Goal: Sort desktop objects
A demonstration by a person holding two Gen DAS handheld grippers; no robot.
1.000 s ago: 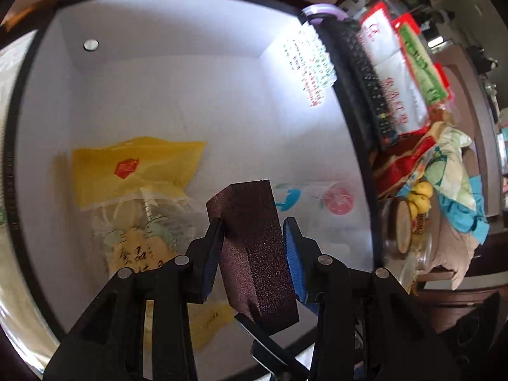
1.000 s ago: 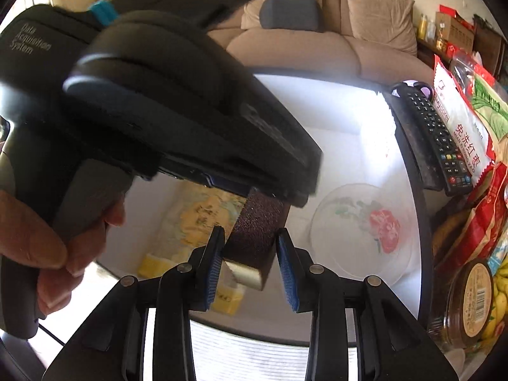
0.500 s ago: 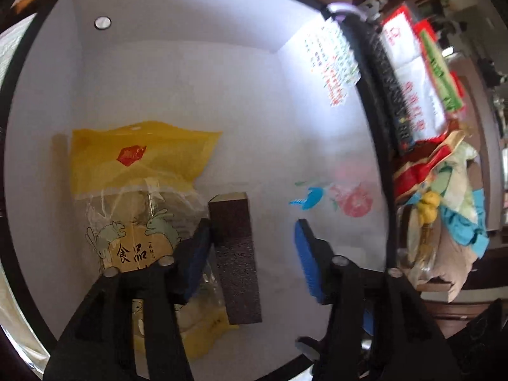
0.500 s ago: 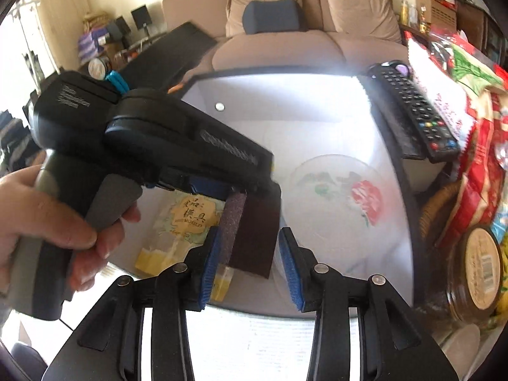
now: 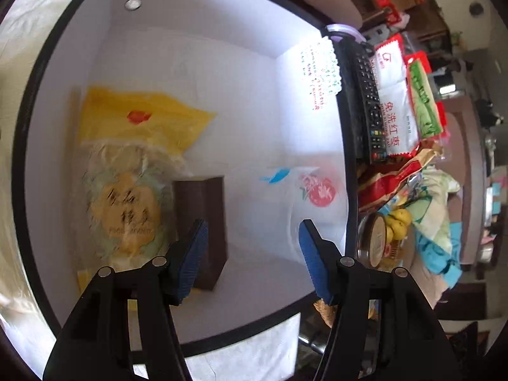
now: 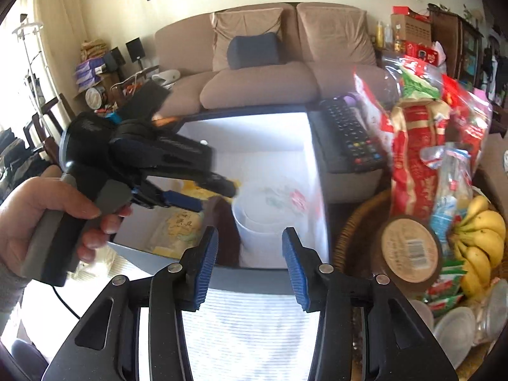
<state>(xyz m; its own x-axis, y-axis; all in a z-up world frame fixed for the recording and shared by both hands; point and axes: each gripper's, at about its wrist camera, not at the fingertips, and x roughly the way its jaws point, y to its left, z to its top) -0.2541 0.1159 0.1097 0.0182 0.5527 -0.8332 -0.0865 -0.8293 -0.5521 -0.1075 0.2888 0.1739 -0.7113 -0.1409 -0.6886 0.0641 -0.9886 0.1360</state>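
A dark brown block (image 5: 203,222) lies on the floor of the white storage box (image 5: 254,73), beside a yellow snack bag (image 5: 127,171). A round clear lid with a red print (image 5: 317,193) lies at the box's right. My left gripper (image 5: 250,254) is open and empty above the block. In the right wrist view the left gripper (image 6: 209,197) reaches into the box (image 6: 254,133), and the block (image 6: 227,231) shows under it next to the white round container (image 6: 273,219). My right gripper (image 6: 250,260) is open and empty at the box's near edge.
A black remote (image 5: 365,104) lies on the box's right rim (image 6: 352,136). Snack packets (image 5: 397,108), a jar (image 6: 409,250) and bananas (image 6: 479,241) crowd the right side. A sofa (image 6: 270,73) stands behind. A striped cloth (image 6: 247,330) lies in front.
My left gripper opened and let the brown block drop into the box, then rose. My right gripper opened too and pulled back to the box's near edge.
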